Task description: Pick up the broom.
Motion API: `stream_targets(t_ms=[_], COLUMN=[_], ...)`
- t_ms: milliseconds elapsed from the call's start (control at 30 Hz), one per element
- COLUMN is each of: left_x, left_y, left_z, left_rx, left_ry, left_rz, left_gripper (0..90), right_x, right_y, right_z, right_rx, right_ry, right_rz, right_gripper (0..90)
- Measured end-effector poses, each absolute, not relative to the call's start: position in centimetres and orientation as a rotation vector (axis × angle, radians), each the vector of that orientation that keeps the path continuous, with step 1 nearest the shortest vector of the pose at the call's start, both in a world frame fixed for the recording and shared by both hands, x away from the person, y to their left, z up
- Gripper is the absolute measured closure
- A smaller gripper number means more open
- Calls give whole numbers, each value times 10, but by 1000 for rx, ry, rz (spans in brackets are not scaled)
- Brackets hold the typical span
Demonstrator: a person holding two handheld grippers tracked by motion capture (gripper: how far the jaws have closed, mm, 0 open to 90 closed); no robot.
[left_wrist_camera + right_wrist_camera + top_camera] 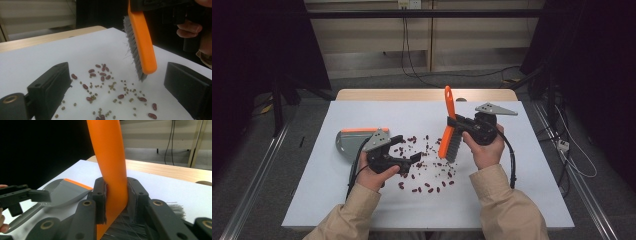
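Observation:
My right gripper is shut on the handle of an orange brush with grey bristles. It holds the brush upright, with the bristles just above the white table. In the right gripper view the jaws clamp the orange handle from both sides. My left gripper is open with nothing between its jaws, and it points right toward the brush. Several red beans and small green beans lie scattered between the two grippers. A grey dustpan with an orange edge lies flat behind my left gripper.
The white sheet covers a wooden table whose far edge shows beyond it. The dustpan has its handle running toward the left hand. Cables trail from both grippers toward the table's front.

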State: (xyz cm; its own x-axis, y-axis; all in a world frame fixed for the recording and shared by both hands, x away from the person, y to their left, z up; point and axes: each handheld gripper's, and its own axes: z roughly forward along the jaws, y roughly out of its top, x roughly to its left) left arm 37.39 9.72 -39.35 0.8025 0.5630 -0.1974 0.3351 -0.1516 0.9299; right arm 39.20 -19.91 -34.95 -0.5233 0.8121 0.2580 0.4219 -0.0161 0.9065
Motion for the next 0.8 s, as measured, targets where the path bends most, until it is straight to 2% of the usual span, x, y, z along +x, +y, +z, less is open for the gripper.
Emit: stream_targets(t_ms=[67,333,800], left_x=[374,377,379], left_y=[93,80,67], left_z=[-394,-398,-405], left_rx=[1763,1779,1803], left_ry=[697,685,723], left_rz=[215,157,86], left_gripper=[91,253,404], right_x=[392,394,396], right_y=[-194,-174,-145], right_z=[-350,-346,-347], right_rx=[1278,1253,1209], right_ry=[1924,1949,1990], right_rz=[1568,1572,1598], right_gripper=[713,712,712])
